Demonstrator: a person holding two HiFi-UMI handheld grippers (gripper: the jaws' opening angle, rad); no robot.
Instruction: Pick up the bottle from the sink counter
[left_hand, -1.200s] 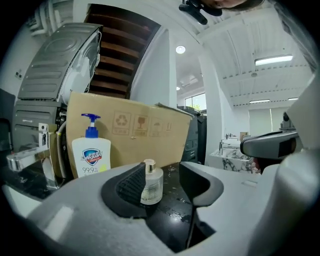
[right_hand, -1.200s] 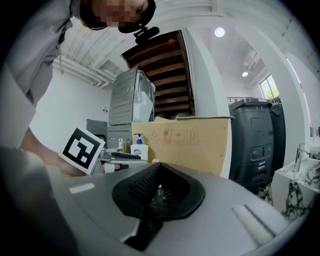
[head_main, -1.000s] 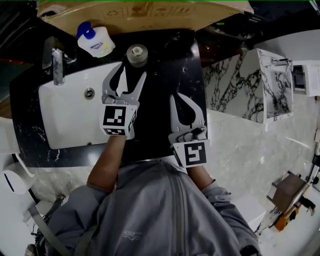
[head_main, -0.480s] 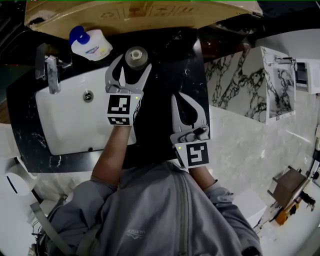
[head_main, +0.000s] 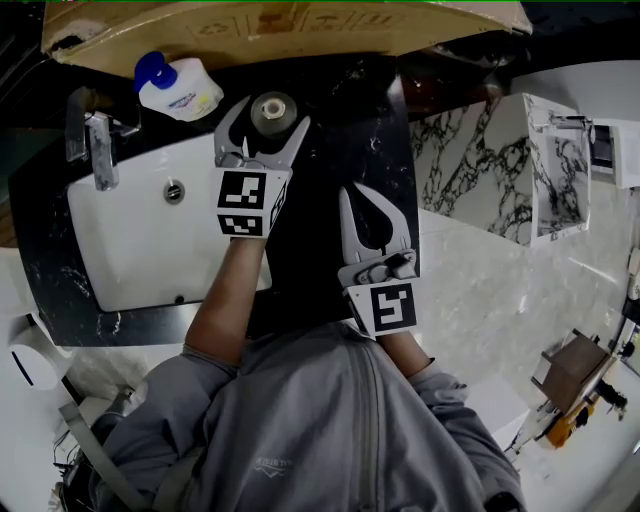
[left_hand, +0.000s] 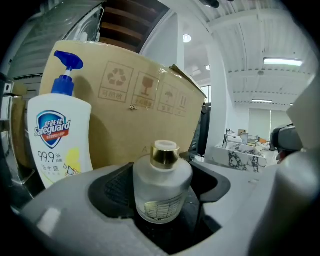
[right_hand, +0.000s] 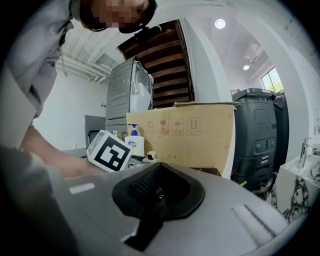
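A small frosted glass bottle (head_main: 273, 112) with a gold cap stands upright on the black sink counter (head_main: 320, 250), close to a cardboard box. In the left gripper view the bottle (left_hand: 162, 187) sits between the two pads, and a gap shows on each side. My left gripper (head_main: 267, 115) is open with one finger on either side of the bottle, and its jaws have just been opening. Back and to the right, my right gripper (head_main: 352, 192) hovers over the counter with its tips together and nothing in it.
A white Safeguard pump bottle (head_main: 178, 88) stands left of the glass bottle, beside the faucet (head_main: 95, 150) and the white basin (head_main: 130, 240). The cardboard box (head_main: 290, 25) closes off the counter's far side. A marble-patterned block (head_main: 500, 160) stands to the right.
My left gripper moved forward along the counter and its jaws spread, so the bottle now stands between its fingers. The right gripper has stayed about where it was.
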